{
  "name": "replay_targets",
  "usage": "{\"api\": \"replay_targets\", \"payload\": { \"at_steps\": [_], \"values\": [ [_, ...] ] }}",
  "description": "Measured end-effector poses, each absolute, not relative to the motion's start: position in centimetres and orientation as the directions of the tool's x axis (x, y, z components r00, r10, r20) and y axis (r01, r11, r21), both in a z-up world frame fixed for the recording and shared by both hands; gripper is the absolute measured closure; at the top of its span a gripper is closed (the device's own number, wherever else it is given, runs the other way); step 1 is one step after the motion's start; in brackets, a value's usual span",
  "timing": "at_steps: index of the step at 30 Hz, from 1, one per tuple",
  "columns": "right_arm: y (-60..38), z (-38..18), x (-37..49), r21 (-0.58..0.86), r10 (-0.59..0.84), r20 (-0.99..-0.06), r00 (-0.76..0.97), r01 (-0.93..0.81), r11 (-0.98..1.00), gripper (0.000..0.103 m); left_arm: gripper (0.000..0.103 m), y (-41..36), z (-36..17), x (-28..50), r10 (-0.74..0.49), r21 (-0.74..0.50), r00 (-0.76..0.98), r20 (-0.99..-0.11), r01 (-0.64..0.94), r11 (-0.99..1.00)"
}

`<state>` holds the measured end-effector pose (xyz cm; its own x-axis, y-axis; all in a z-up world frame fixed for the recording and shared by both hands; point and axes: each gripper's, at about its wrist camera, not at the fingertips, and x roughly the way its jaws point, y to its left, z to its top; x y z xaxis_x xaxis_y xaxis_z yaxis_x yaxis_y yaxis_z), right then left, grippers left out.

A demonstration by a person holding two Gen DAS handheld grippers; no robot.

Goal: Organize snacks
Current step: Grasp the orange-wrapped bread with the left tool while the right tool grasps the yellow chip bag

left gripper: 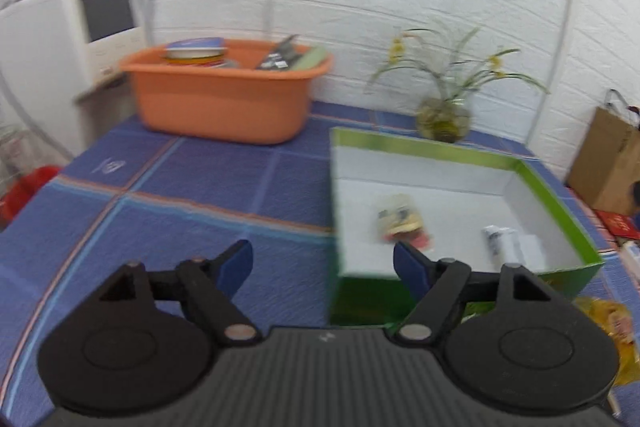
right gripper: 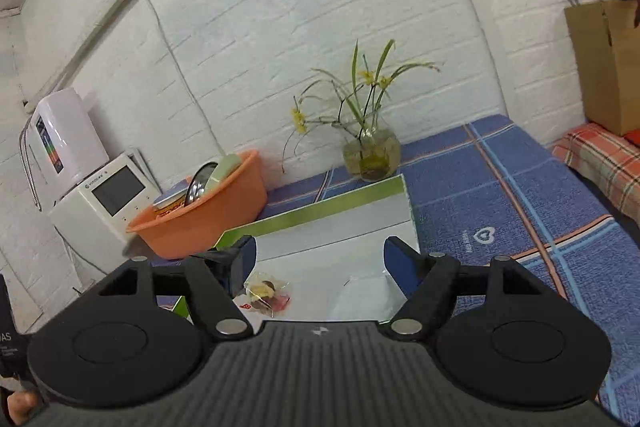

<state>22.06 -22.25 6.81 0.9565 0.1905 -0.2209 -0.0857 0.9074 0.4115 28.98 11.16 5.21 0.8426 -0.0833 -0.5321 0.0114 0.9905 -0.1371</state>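
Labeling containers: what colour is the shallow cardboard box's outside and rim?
Green outside and rim, white inside: the shallow cardboard box shows best in the left wrist view.

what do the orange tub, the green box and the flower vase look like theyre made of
Orange tub: most likely moulded plastic, with a smooth matte wall, a rolled rim and one even colour.
Green box: looks like cardboard, with thin flat walls folded at sharp corners, a glossy green outside and a plain white inside.
Flower vase: probably clear glass, since stems and greenish water show through.
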Motion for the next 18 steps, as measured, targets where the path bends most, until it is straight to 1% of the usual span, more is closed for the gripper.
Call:
{"api": "replay_targets", "payload": {
  "at_steps": [2,4,5,7,12,15,16,18],
  "values": [
    [-21.9,6.6,20.6,0.385,0.186,-0.205,0.961,-0.095,0.918,0.000,0.025,12.3,4.3,27.7,-0.095,-0.176,0.847,-0.523,0.002,0.984],
    [-21.6,6.0,19.4,0.368,0.189,-0.179,0.965,-0.112,0.923,0.000,0.025,12.7,3.5,27.2,-0.148,-0.204,0.835,-0.530,0.044,0.978],
    [-21.5,5.7,19.1,0.362,0.176,-0.170,0.970,-0.105,0.926,0.000,0.025,12.5,3.2,27.3,-0.169,-0.206,0.824,-0.540,0.065,0.976],
    [-21.4,5.1,18.9,0.351,0.145,-0.175,0.974,-0.076,0.933,0.000,0.025,12.0,3.1,27.3,-0.171,-0.191,0.822,-0.544,0.077,0.979],
    [-21.5,3.9,19.2,0.344,0.102,-0.263,0.959,-0.006,0.939,0.000,0.024,11.0,2.1,28.0,-0.191,-0.202,0.791,-0.582,0.086,0.976],
    [-21.6,3.1,20.0,0.348,0.072,-0.352,0.933,0.059,0.936,0.000,0.024,10.6,1.0,28.5,-0.180,-0.203,0.770,-0.613,0.067,0.977],
    [-21.5,2.8,20.3,0.339,0.062,-0.380,0.923,0.077,0.938,0.000,0.022,10.3,0.7,28.8,-0.166,-0.192,0.763,-0.625,0.056,0.980],
    [-21.0,2.1,20.9,0.303,0.039,-0.433,0.901,0.104,0.947,0.000,0.021,10.0,0.2,29.1,-0.153,-0.179,0.759,-0.633,0.050,0.983]
  ]
}}
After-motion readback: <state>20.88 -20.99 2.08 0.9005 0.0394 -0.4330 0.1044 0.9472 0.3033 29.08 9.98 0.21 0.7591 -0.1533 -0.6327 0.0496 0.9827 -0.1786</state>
